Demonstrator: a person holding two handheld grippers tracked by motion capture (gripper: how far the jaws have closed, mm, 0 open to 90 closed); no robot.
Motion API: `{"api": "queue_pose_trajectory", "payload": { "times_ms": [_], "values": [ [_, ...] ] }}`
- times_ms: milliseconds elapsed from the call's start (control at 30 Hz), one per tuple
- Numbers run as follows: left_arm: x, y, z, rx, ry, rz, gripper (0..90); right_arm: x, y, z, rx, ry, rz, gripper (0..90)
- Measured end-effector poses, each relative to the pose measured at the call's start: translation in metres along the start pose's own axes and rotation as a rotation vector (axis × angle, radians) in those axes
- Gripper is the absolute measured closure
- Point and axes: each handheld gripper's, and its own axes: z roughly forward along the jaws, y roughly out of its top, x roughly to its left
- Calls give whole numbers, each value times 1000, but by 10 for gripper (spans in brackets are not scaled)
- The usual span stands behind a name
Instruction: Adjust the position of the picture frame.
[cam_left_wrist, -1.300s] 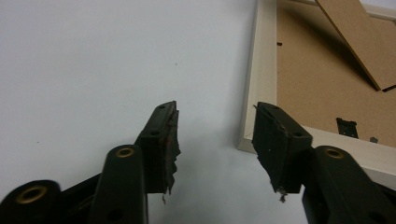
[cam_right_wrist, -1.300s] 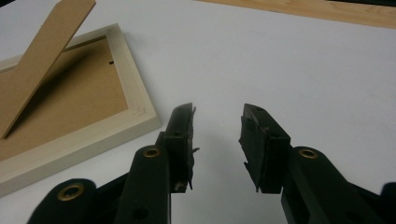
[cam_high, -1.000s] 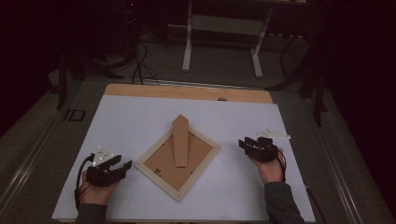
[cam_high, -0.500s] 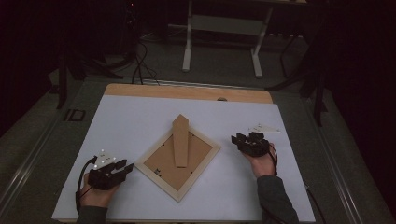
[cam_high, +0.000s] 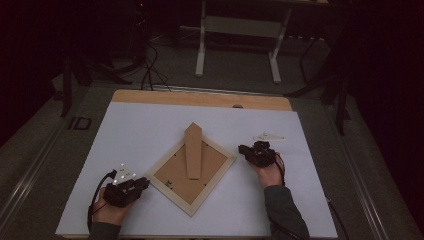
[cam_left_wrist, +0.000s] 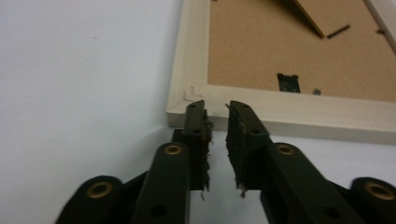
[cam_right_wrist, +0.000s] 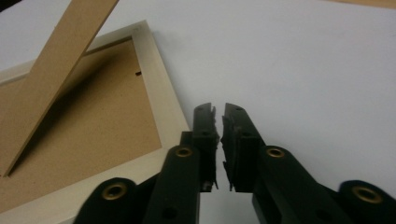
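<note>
The picture frame (cam_high: 194, 170) lies face down near the middle of the surface (cam_high: 150, 125), turned like a diamond, its fold-out stand (cam_high: 193, 150) running from the centre toward the far corner. That puts 1 corner toward each of your hands. Your left gripper (cam_high: 145, 183) sits at the frame's left corner, fingers (cam_left_wrist: 196, 122) a narrow gap apart and empty, tips just short of the pale wood edge. Your right gripper (cam_high: 243, 149) sits just beside the right corner, its fingers (cam_right_wrist: 205, 122) nearly closed, holding nothing, with the frame's edge along their left side. Both are about equally near; the left looks better lined up, I judge.
</note>
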Motion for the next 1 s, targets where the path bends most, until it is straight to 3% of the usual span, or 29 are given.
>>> {"api": "queue_pose_trajectory", "payload": {
  "times_ms": [133, 267, 433, 700, 1000],
  "values": [
    [0, 0, -1, 3, 12, 13, 842, 4, -3, 4, 11, 14, 5, 886],
    [4, -1, -2, 1, 37, 4, 900, 11, -7, 7, 34, 27, -21, 899],
    [15, -1, -4, -12, 73, -28, 900, 19, -15, 8, 55, 42, -31, 900],
    [29, 4, 5, 3, 117, -40, 900, 30, -30, 4, 81, 47, -19, 900],
    [30, 5, 15, 25, 107, -38, 900, 41, -43, 2, 115, 53, -26, 900]
  ]
}}
